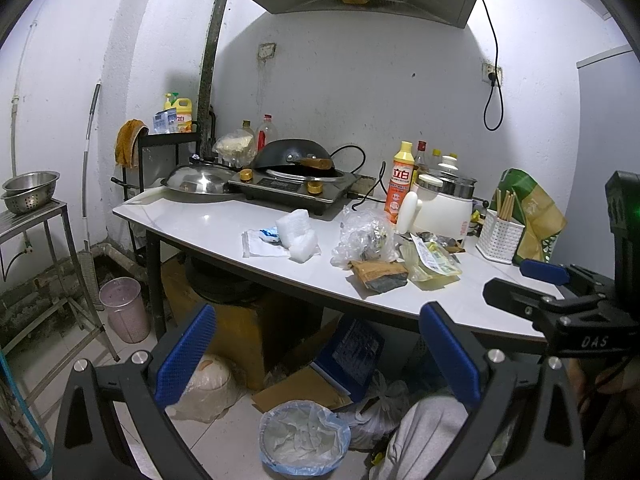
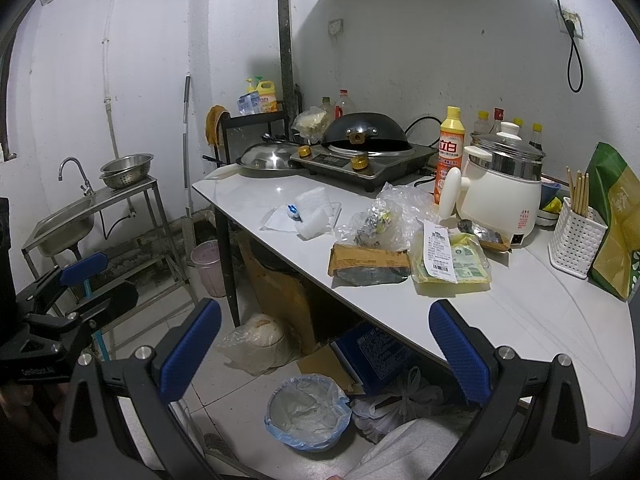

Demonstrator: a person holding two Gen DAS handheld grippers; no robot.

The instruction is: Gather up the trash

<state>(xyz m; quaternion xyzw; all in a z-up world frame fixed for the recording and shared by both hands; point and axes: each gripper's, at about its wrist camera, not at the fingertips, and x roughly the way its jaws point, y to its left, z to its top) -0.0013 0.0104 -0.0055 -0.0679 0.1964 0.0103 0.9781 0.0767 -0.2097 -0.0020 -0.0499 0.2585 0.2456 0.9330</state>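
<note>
- Plainly, both grippers hung in the air in front of the white table (image 2: 532, 320), each with its blue-padded jaws spread wide and nothing between them: the left gripper (image 1: 320, 360) and the right gripper (image 2: 324, 348).
- Trash lay along the middle of the tabletop: a white foam piece (image 1: 298, 234) on a flat paper wrapper (image 1: 260, 244), a crumpled clear plastic bag (image 2: 396, 216), a torn brown packet (image 2: 368, 264) near the front edge, and a yellow labelled pouch (image 2: 452, 260) touching its right side.
- A bin lined with a blue bag (image 2: 308, 412) stood on the floor below the table edge, between the two grippers' views.
- Behind the trash sat an induction cooker (image 2: 360, 162) with a dark wok (image 2: 364, 132) on it, and a white electric pot (image 2: 500, 196).
</note>
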